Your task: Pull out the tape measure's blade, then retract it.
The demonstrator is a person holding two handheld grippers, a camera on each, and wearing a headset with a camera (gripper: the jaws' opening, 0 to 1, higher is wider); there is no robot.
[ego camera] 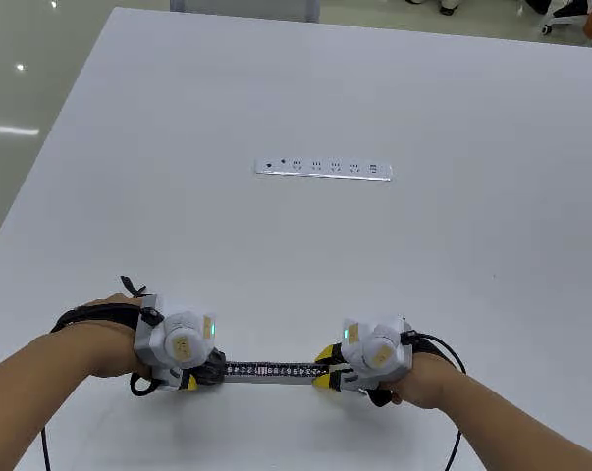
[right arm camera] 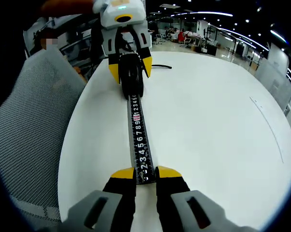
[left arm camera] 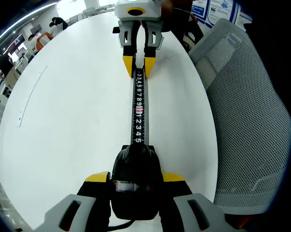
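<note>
At the near edge of the white table [ego camera: 325,88], the left gripper [left arm camera: 135,178] is clamping the black tape measure case [left arm camera: 135,195] between its yellow-tipped jaws. The right gripper [right arm camera: 145,175] is facing it, pinching the free end of the blade [right arm camera: 137,130] with its jaws closed on it. The blade is running straight between the two grippers, numbers facing up. A power strip [ego camera: 323,168] is lying farther out on the table, well apart. A mesh chair [left arm camera: 242,106] is standing beside the table.

Black case [left arm camera: 135,180], blade [left arm camera: 139,111] seemingly white, black-numbered
</note>
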